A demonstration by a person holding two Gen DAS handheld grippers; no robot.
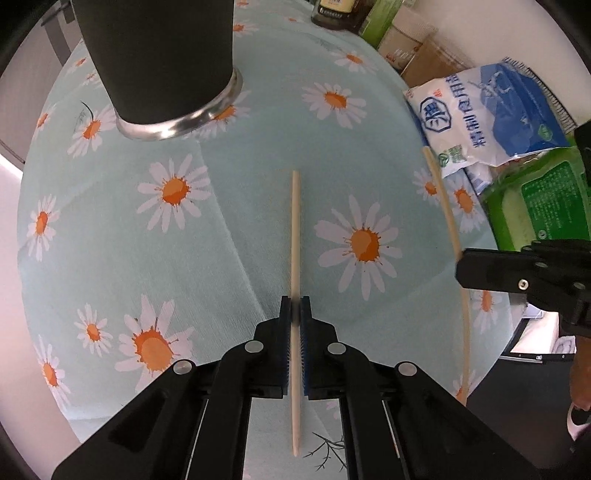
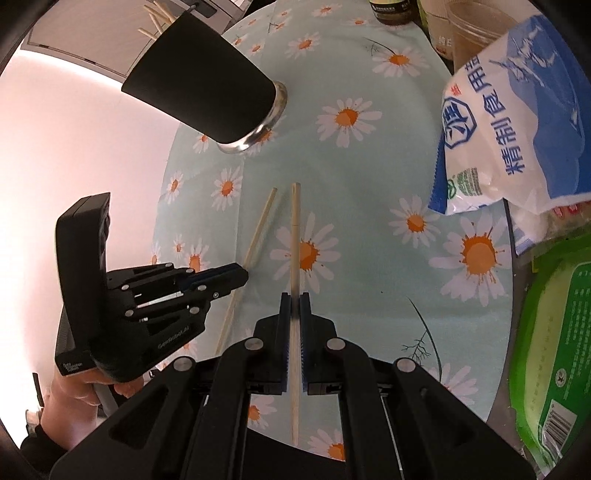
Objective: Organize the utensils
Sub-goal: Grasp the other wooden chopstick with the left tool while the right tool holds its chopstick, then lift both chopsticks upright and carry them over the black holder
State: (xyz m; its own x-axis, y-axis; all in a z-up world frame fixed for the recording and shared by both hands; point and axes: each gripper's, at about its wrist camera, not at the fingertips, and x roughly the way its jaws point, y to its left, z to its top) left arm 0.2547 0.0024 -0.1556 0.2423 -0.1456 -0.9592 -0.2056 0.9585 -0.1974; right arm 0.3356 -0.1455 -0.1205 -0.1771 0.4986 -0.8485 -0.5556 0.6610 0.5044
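While both grippers point steeply down at the table, each one has its blue pads pressed together on a pale wooden chopstick. In the left wrist view, the left gripper (image 1: 294,308) clamps the left chopstick (image 1: 295,229), whose long part runs straight ahead over the daisy tablecloth (image 1: 229,206). In the right wrist view, the right gripper (image 2: 294,306) is closed the same way on the right chopstick (image 2: 295,236), which also points forward from the pads. Whether the far tips touch the cloth I cannot tell.

Seen from the right side, the left gripper (image 2: 236,277) comes in low from the left, held by a bare hand (image 2: 107,380) under its black body, and the two chopsticks lie near each other, a little spread at the far ends. Seen from the left side, the right gripper (image 1: 461,271) enters from the right edge.

Nothing stands between the chopsticks and the black cup (image 1: 159,59) with a shiny metal base, which is farther ahead and to the left; more chopsticks (image 2: 157,18) stick out of its top. On the right border of the cloth lie a green package (image 2: 554,332) and, beyond it, a blue and white bag (image 2: 517,122). At the far end stands a dark jar (image 2: 391,11) beside some boxes.
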